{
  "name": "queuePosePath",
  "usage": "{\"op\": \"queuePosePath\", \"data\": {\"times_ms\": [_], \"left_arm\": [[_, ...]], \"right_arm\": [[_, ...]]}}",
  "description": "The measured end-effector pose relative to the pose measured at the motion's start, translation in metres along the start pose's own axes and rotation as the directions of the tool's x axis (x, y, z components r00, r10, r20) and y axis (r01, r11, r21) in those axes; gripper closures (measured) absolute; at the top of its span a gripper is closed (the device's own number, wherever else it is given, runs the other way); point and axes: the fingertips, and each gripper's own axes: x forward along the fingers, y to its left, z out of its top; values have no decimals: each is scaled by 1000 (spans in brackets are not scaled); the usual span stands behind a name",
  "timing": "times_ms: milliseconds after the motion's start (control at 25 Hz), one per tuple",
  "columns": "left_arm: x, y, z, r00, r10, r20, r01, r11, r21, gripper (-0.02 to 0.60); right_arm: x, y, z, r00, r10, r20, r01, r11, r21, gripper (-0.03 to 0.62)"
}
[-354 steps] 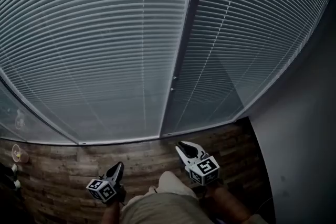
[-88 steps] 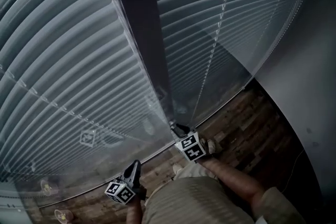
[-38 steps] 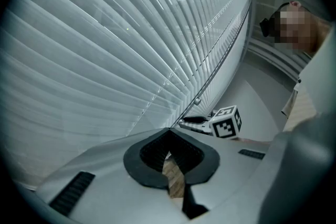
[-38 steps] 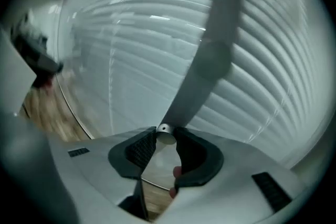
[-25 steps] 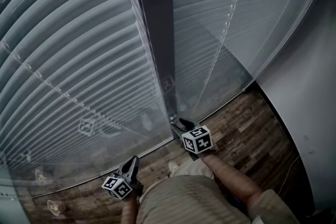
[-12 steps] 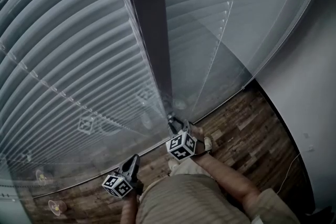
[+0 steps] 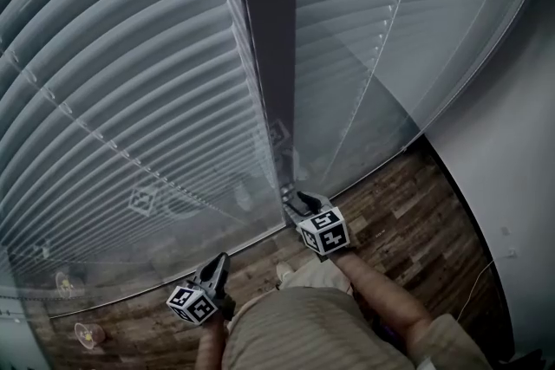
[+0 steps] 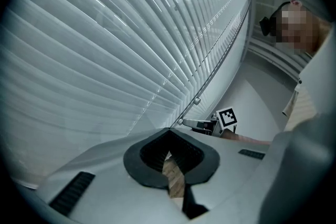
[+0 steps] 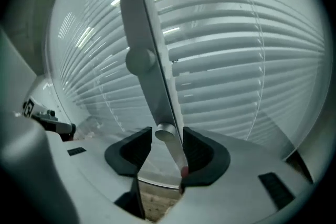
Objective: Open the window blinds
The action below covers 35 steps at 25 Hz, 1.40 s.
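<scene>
**Re-seat on the wand, then twist**

Right hand-held gripper [image 7: 295,202]: jaws have just been opening and now stand apart. The tilt wand [image 9: 173,152] tip sits between them, close against the right-side pad and clear of the left one. My call: centre the wand, clamp square, then roll about its axis. The blinds [image 7: 130,100] ahead look flat shut. Left hand-held gripper [image 7: 217,266]: jaws together, empty, parked down-left of the right one.

Room: mullion [image 7: 269,56] just ahead, wall [image 7: 512,143] off right, floor [image 7: 408,212] below. Free space is mostly backward.
</scene>
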Motion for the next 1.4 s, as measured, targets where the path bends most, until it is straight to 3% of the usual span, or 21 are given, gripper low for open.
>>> {"op": "queuePosePath", "data": {"times_ms": [160,200,280,360,440,520,560,640,720,800,920,1000,1120,1200,1280,1320,1400], "left_arm": [[-2,0,-3,1000,1,-5,-1,1000,-1,569],[-1,0,-3,1000,1,-5,-1,1000,0,569],[-1,0,-2,1000,0,-2,0,1000,1,569],[1,0,-1,1000,-1,-2,1,1000,2,569],[2,0,-2,1000,-3,-7,3,1000,2,569],[3,-1,-3,1000,-6,-12,6,1000,3,569],[3,-2,-3,1000,-7,-12,8,1000,4,569],[5,-3,-2,1000,-10,-11,10,1000,6,569],[5,-4,-1,1000,-12,-11,13,1000,10,569],[5,-5,-1,1000,-14,-12,14,1000,12,569],[4,-2,-3,1000,-11,-10,11,1000,10,569],[2,1,-4,1000,-6,-8,6,1000,8,569],[1,3,-6,1000,-2,-8,2,1000,2,569],[0,1,-4,1000,-1,-8,1,1000,1,569],[0,-1,-1,1000,1,-7,-1,1000,0,569],[0,0,-1,1000,1,-6,-1,1000,1,569],[0,2,-1,1000,1,-6,-1,1000,4,569]], "right_arm": [[8,0,-5,997,75,9,-75,977,201,418],[9,0,-5,996,84,12,-84,968,235,458],[10,-1,-5,997,80,8,-79,967,242,464],[9,1,-3,999,40,-14,-38,992,119,465],[9,6,-1,998,-55,-42,48,987,-150,467],[9,10,-2,985,-164,-45,134,910,-393,467],[9,10,-2,978,-206,-42,163,871,-463,467],[9,10,-3,967,-250,-41,193,832,-519,467],[10,10,-4,967,-252,-48,192,836,-514,467],[9,10,-5,979,-194,-55,151,885,-441,465],[4,7,-3,999,-37,-2,36,979,-202,442],[2,4,-2,999,36,36,-35,998,-43,425],[8,1,-11,989,136,54,-144,970,197,424],[12,0,-14,981,184,66,-195,912,361,425],[13,0,-13,976,203,75,-214,863,457,462],[14,1,-12,978,196,71,-206,863,461,464],[14,2,-11,989,145,34,-147,921,360,467]]}}
